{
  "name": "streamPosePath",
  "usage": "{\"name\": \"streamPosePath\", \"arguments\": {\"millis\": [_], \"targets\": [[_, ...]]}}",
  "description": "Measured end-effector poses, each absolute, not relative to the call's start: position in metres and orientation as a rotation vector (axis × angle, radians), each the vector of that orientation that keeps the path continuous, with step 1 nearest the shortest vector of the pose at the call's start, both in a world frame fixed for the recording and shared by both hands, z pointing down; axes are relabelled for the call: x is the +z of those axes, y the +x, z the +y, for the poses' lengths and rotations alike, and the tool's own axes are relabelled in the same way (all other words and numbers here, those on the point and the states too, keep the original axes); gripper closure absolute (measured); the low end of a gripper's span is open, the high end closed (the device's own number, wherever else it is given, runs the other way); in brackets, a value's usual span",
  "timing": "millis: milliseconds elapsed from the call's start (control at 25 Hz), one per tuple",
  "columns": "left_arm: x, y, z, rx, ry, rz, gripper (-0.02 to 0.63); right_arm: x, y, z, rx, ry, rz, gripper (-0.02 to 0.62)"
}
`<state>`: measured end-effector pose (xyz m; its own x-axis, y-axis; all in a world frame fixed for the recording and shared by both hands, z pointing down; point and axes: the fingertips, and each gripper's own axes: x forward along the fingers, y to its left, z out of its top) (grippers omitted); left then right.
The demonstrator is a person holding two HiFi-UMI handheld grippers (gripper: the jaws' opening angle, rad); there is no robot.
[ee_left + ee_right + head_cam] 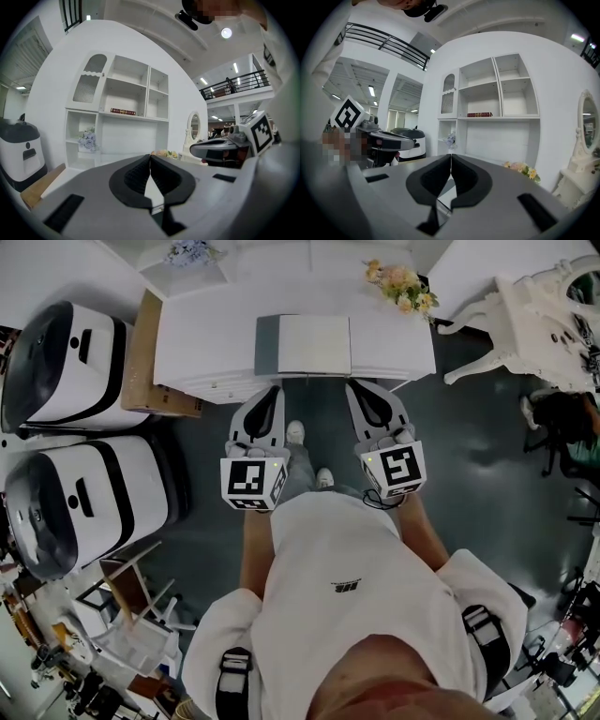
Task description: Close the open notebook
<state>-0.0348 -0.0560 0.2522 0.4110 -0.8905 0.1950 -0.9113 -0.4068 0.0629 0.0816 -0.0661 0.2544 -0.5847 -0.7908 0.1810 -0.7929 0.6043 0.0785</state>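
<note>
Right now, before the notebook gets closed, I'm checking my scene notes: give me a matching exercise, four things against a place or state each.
Things:
1 notebook
2 peach flowers
3 cardboard box
4 left gripper

Places or states:
A jaws together, nothing held
B beside the left end of the table
C open, at the table's near edge
D far right corner of the table

Pairs: 1-C, 2-D, 3-B, 4-A

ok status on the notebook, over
Left tongs shut, empty; right tongs shut, empty. Notebook on table, untouched. Flowers at far corner, not in the way.
</note>
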Motion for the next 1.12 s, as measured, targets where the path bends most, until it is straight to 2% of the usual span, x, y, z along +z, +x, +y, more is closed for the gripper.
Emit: {"name": "streamPosePath", "arguments": {"millis": [1120], "targets": [[0.364, -0.113, -0.165, 0.277, 2.364, -1.534, 0.606, 0.346, -0.007, -0.175, 0.091, 1.197, -2.582, 0.598]]}}
